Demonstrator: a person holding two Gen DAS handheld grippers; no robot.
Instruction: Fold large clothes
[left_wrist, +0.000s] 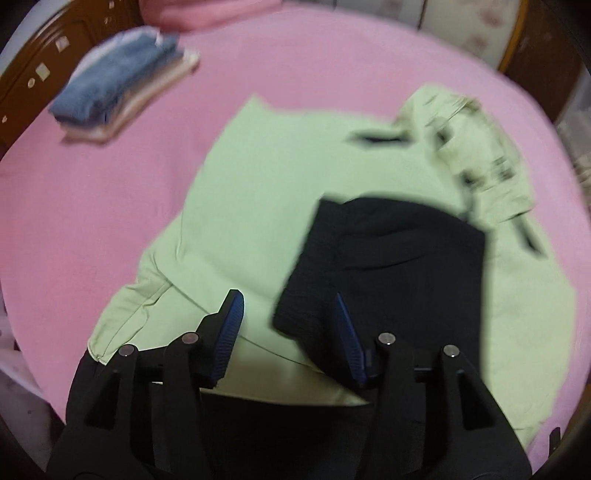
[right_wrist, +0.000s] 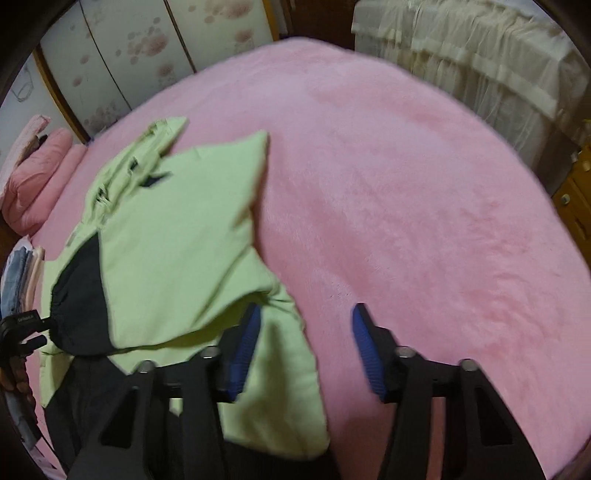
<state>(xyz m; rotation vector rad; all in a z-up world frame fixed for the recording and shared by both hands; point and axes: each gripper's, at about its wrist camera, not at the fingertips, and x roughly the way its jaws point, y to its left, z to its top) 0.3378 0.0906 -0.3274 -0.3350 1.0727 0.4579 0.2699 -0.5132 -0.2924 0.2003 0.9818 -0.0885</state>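
My left gripper (left_wrist: 288, 332) hangs with its fingers spread and nothing pinched, low centre in the left wrist view, over the green jacket (left_wrist: 258, 192) and the edge of its dark cuff (left_wrist: 388, 266). My right gripper (right_wrist: 303, 347) is spread too, empty, at the jacket's lower right flap in the right wrist view. The jacket lies mid-bed on the pink blanket (right_wrist: 406, 184), one sleeve folded across the body. To fold well, I'd pinch both near corners at matching spots, lift together, and lay the hem flat toward the collar — smoothing, not dragging. A folded stack (left_wrist: 122, 88) waits upper left.
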